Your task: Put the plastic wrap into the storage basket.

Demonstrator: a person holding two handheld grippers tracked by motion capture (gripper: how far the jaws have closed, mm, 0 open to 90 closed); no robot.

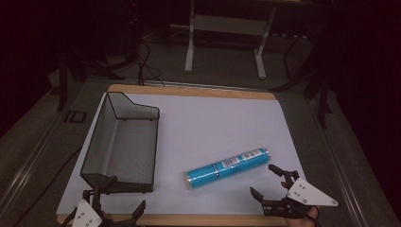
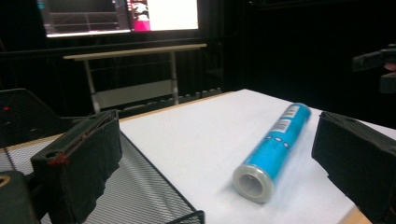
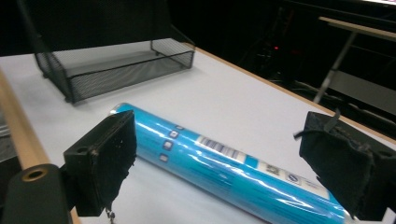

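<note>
White sheeting covers the worktop (image 1: 198,127), wood edging showing along its near and far sides, and the room around it sits in deep shadow.

Down at the bottom edge of the high view, two claws are in play. Lower left, the left claw (image 1: 113,218) is spread wide, its jaws standing well apart, holding nothing. Lower right, the right claw (image 1: 265,180) is spread just as wide, grey three-cornered plate on top, a hand just visible behind it.

Right between those right jaws lies the blue tube (image 1: 228,168), on its side, in the lower middle of the frame, slanting from lower left up to upper right. In the right gripper view the blue tube (image 3: 224,161) crosses the gap between the jaws, and neither jaw presses on it. From the left gripper view, the tube (image 2: 273,149) points its open, pale end toward the camera, right of centre.

Over on the left half of the high view, the black mesh tray (image 1: 124,142) stands on the sheet, apart from the tube, its tall wall at the far end.

Farther back, upper centre, a grey table frame (image 1: 227,33) stands on the floor, with cables trailing at its left.
</note>
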